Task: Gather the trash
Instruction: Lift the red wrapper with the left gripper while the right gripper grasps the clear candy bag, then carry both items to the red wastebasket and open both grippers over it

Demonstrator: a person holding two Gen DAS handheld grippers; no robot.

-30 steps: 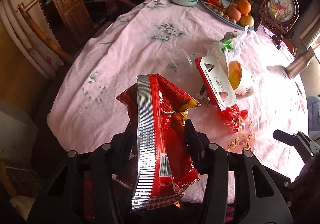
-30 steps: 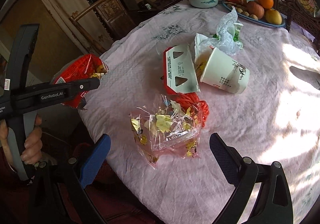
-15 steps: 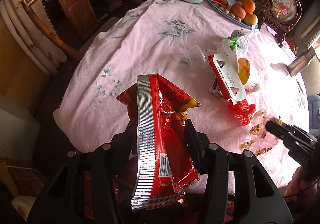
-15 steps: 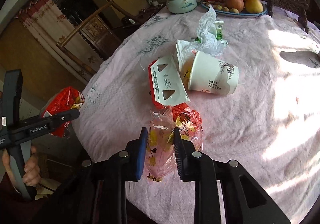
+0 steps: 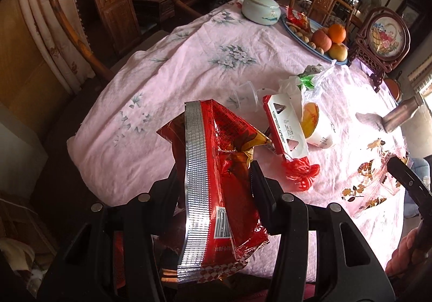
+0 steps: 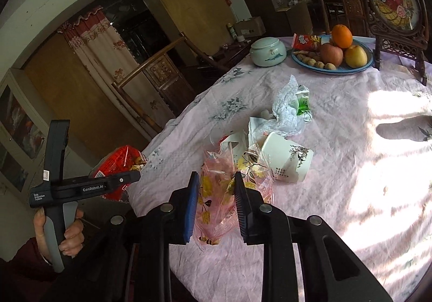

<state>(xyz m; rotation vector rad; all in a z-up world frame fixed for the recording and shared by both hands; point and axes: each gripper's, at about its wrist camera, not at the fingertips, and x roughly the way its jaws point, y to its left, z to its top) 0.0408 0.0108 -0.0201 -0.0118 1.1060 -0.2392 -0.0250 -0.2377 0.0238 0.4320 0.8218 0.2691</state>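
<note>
My left gripper (image 5: 214, 175) is shut on a red snack bag (image 5: 216, 183) and holds it off the near table edge; the bag also shows in the right wrist view (image 6: 118, 167). My right gripper (image 6: 216, 180) is shut on a clear pink wrapper with gold flowers (image 6: 216, 202), lifted above the cloth; it also shows in the left wrist view (image 5: 370, 180). On the pink tablecloth (image 5: 189, 59) lie a red-and-white carton (image 5: 286, 124), a red net (image 5: 301, 171), a tipped paper cup (image 6: 286, 156), a clear plastic cup (image 5: 245, 94) and a crumpled white plastic bag (image 6: 289, 110).
A fruit plate (image 6: 334, 59), a lidded ceramic jar (image 6: 267, 52) and a framed ornament on a stand (image 6: 394, 5) sit at the far side. A metal bottle (image 5: 399, 115) lies right. A wooden chair (image 5: 108, 13) stands at the table's left.
My right gripper closed on the pink flowered wrapper and lifted it off the table. My left gripper keeps the red snack bag and has drawn back a little.
</note>
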